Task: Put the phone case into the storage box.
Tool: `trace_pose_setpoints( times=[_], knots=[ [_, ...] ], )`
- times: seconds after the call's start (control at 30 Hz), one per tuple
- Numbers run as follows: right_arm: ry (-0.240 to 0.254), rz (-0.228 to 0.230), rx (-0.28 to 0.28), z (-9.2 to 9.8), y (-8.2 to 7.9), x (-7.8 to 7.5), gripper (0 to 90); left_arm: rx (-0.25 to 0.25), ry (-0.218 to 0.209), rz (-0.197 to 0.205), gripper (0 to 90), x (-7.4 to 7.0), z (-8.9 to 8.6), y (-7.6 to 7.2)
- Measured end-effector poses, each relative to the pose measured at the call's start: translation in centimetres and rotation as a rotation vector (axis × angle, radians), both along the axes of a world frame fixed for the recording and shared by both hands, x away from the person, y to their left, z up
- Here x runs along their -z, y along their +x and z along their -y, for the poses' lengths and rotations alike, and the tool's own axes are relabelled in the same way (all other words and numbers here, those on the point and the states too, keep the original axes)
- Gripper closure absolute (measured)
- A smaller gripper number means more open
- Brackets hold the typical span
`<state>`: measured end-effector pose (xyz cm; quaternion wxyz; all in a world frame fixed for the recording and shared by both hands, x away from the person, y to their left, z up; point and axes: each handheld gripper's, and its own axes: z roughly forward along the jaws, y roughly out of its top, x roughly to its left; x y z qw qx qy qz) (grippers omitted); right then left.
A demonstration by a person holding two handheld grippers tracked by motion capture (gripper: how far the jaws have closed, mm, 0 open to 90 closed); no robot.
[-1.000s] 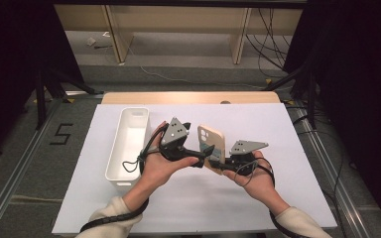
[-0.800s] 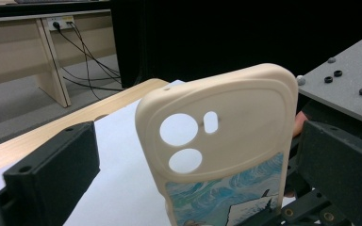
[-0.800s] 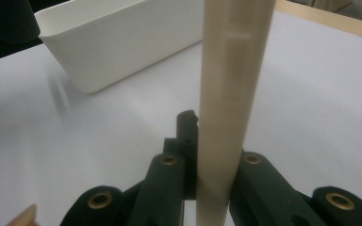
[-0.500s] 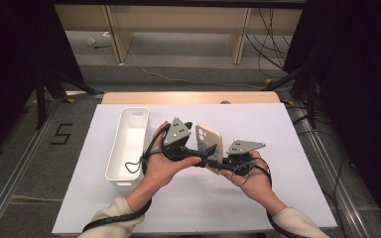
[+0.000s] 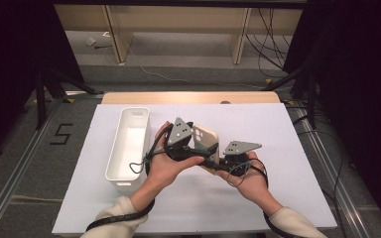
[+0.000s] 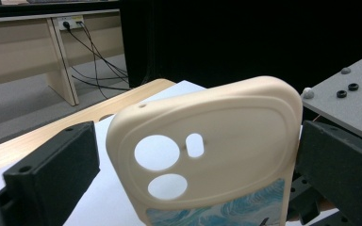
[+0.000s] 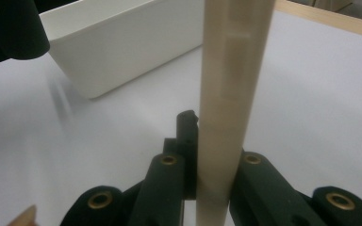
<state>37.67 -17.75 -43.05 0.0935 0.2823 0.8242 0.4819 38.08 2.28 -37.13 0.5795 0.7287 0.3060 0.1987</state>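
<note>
Across the middle of the scene lies a white table top (image 5: 287,148), with a strip of wood table edge (image 5: 188,97) along its far side and a grey floor with trailing cables beyond. On its left part stands a long white bin (image 5: 128,144), lengthwise away from the person and apart from both hands. Just right of the bin, over the sheet, the left gripper (image 5: 191,148) and the right gripper (image 5: 217,159) meet around a cream phone case (image 5: 204,140), held upright off the table. The right gripper is clenched on the case's lower edge, its black jaws pressing both faces, as the right gripper view shows with the case edge-on (image 7: 226,94) and the bin (image 7: 118,42) behind. In the left gripper view the case (image 6: 207,150) stands between the jaws with its camera cut-outs facing the lens; the left jaw stands clear of it, and whether the right one touches I cannot tell. Its lower part carries a blue wave print (image 6: 226,207).
</note>
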Motion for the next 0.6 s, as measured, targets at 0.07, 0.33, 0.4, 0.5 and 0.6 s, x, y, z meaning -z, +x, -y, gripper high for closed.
trace_pose_setpoints(
  times=[0.07,0.33,0.4,0.5,0.6],
  knots=[
    [-0.001,-0.001,-0.001,-0.06,-0.01,0.03,86.0,0.000,-0.004,0.001,0.0,0.04,0.16,0.03],
    [0.000,0.001,0.000,-0.10,-0.03,0.04,86.0,0.003,-0.004,0.000,0.0,0.30,0.53,0.18],
    [0.002,0.001,0.001,-0.12,-0.04,0.05,86.0,-0.001,-0.002,0.001,0.0,0.36,0.55,0.18],
    [0.002,0.003,0.002,-0.18,-0.09,0.06,86.0,-0.005,-0.007,0.002,1.9,0.41,0.54,0.13],
    [0.008,0.005,0.007,-0.17,-0.10,0.04,86.0,-0.012,-0.017,0.003,4.3,0.39,0.56,0.06]
  ],
)
